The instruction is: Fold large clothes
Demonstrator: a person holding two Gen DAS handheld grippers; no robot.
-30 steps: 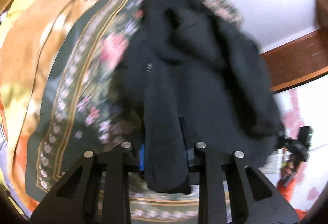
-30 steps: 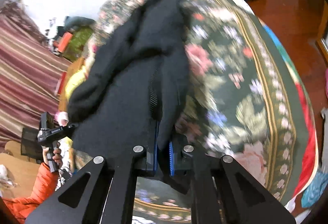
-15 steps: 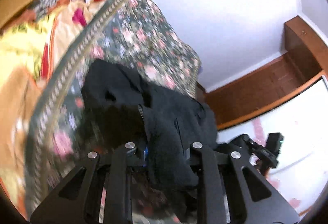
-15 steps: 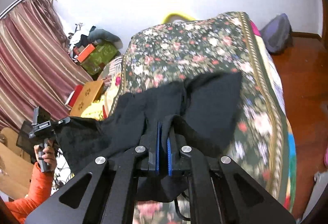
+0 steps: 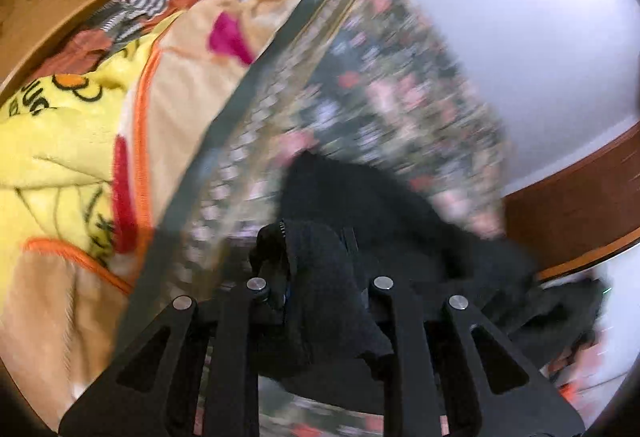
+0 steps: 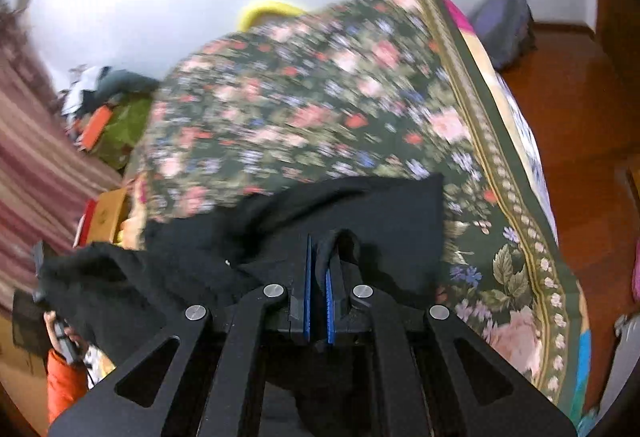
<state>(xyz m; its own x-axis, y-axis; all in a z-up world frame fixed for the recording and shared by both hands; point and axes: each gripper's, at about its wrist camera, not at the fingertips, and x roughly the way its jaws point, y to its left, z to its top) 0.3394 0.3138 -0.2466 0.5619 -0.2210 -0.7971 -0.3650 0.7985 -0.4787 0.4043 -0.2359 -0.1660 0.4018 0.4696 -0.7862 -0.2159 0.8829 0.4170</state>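
Note:
A black fleece jacket (image 5: 384, 221) with a zipper hangs between my two grippers over the floral bed cover (image 5: 392, 85). My left gripper (image 5: 320, 277) is shut on a thick fold of it; the cloth drapes over the fingers and hides the tips. In the right wrist view the jacket (image 6: 380, 209) stretches left towards the other hand. My right gripper (image 6: 318, 269) is shut on its edge, the blue pads pinching a thin black fold. The bed cover (image 6: 320, 105) lies beyond it.
A yellow and orange blanket (image 5: 80, 141) and a cardboard box (image 5: 44, 9) lie left of the bed cover. Striped curtains (image 6: 36, 165) and clutter stand at the left, a wooden floor (image 6: 580, 109) and a grey bag (image 6: 504, 29) at the right. A white wall stands behind.
Both grippers have lifted and pulled the jacket back towards the near edge of the bed. More of the floral cover now shows beyond it. Both grips still hold.

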